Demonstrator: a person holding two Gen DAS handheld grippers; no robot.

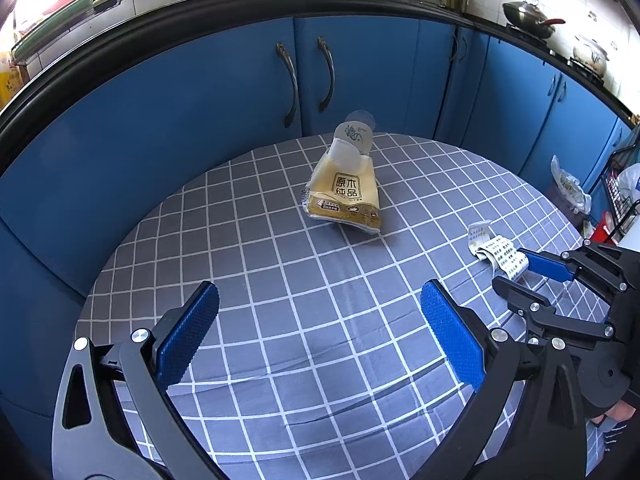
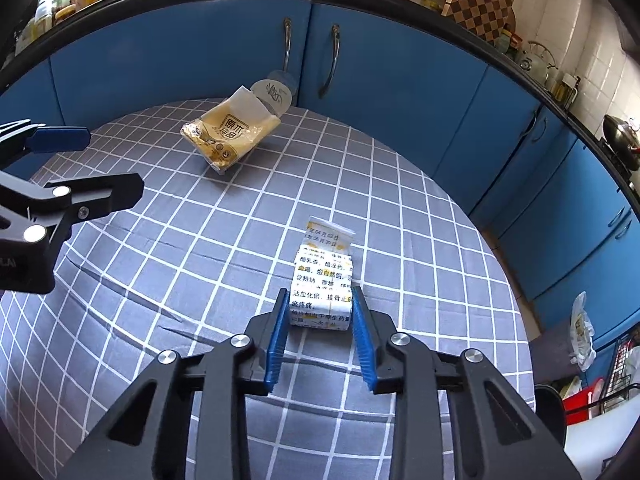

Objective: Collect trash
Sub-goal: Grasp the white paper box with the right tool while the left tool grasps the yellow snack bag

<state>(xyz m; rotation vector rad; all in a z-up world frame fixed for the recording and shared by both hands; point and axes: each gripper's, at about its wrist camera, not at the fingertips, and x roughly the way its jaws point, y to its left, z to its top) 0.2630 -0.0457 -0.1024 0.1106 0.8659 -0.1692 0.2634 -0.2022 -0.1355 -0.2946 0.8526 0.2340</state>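
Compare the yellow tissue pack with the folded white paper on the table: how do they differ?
The yellow tissue pack is plastic with a brown logo; the folded white paper carries dense printed text. The pack lies free near the table's far edge; the paper sits between the right gripper's closed pads. Both rest on the checked tablecloth.

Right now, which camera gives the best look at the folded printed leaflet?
The right wrist view: the folded leaflet sits centred and close, print legible, with the right gripper shut on its near end. The left wrist view shows it small, near the right edge, partly hidden by that gripper.
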